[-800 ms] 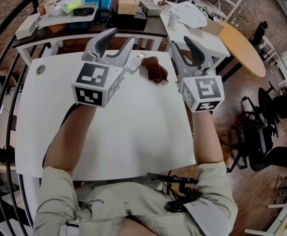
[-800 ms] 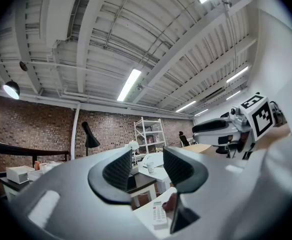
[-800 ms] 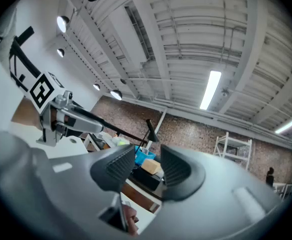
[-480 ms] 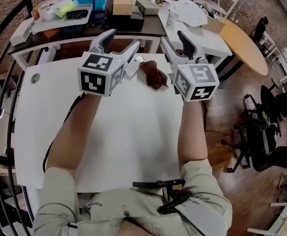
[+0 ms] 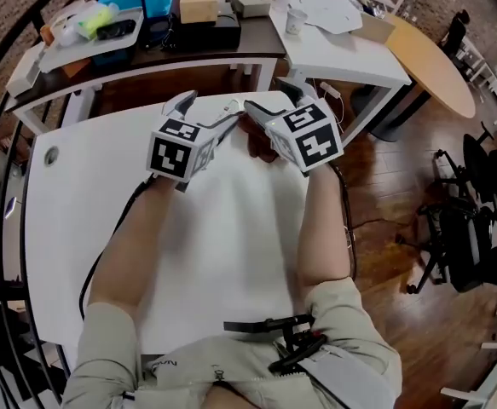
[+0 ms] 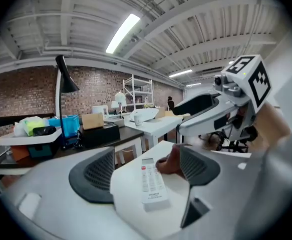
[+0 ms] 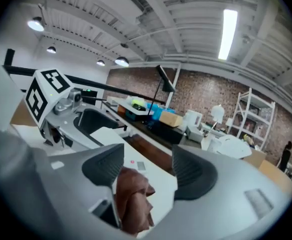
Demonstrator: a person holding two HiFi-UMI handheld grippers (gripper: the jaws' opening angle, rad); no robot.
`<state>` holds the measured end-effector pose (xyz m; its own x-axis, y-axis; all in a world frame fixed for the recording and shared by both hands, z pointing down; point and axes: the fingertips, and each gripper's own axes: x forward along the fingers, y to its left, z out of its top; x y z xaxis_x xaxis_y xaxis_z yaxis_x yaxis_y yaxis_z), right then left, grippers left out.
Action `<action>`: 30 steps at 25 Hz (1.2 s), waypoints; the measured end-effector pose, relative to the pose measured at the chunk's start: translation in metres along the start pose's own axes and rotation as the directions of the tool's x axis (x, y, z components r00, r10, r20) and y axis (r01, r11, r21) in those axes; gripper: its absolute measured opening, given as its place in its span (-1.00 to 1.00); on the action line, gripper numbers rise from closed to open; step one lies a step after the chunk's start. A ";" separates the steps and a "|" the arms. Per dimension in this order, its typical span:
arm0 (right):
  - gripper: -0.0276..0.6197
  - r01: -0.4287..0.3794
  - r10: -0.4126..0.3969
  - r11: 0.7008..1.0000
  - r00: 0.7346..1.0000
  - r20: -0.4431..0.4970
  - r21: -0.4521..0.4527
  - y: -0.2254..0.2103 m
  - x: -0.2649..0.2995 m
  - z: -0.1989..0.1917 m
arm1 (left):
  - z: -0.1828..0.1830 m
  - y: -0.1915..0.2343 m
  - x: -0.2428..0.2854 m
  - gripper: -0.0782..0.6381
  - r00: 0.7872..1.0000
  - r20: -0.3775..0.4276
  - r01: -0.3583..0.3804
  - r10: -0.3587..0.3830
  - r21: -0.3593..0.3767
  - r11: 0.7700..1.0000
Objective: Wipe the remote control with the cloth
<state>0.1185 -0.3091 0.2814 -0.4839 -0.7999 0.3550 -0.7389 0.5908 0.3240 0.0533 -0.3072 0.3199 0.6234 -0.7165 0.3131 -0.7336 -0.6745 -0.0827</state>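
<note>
Left gripper (image 6: 144, 171) and right gripper (image 7: 147, 173) both gape wide over the white table (image 5: 231, 254), brick wall (image 6: 25, 96) beyond

Remote control (image 6: 152, 184) on table (image 5: 214, 254), near its far edge, cloth (image 7: 133, 196) just right of it, desks (image 5: 197, 54) behind

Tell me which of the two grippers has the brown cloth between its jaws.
The right gripper: the cloth lies between its open jaws. The left gripper frames the white remote control instead.
</note>
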 end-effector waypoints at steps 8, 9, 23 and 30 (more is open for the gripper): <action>0.04 -0.131 0.131 0.991 0.966 -0.223 0.015 0.019 0.038 -0.060 | -0.041 -0.006 0.026 0.34 0.984 -0.166 0.063 -0.058 0.025 0.998; 0.04 -0.140 0.140 0.990 0.959 -0.246 0.019 0.020 0.041 -0.067 | -0.045 -0.007 0.028 0.34 0.982 -0.179 0.069 -0.063 0.025 0.997; -0.29 -0.212 0.227 0.974 0.893 -0.388 0.082 0.037 0.049 -0.110 | -0.073 -0.002 0.064 0.37 0.939 -0.339 0.074 -0.050 0.058 0.996; -0.31 -0.227 0.245 0.969 0.893 -0.378 0.093 0.038 0.048 -0.108 | -0.078 0.000 0.069 0.36 0.916 -0.386 0.103 -0.109 -0.035 0.994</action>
<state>0.1180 -0.3132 0.4055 -0.4358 -0.5290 0.7282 -0.6499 0.7447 0.1521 0.0748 -0.3430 0.4148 0.5468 -0.5143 0.6607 -0.6742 -0.7384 -0.0167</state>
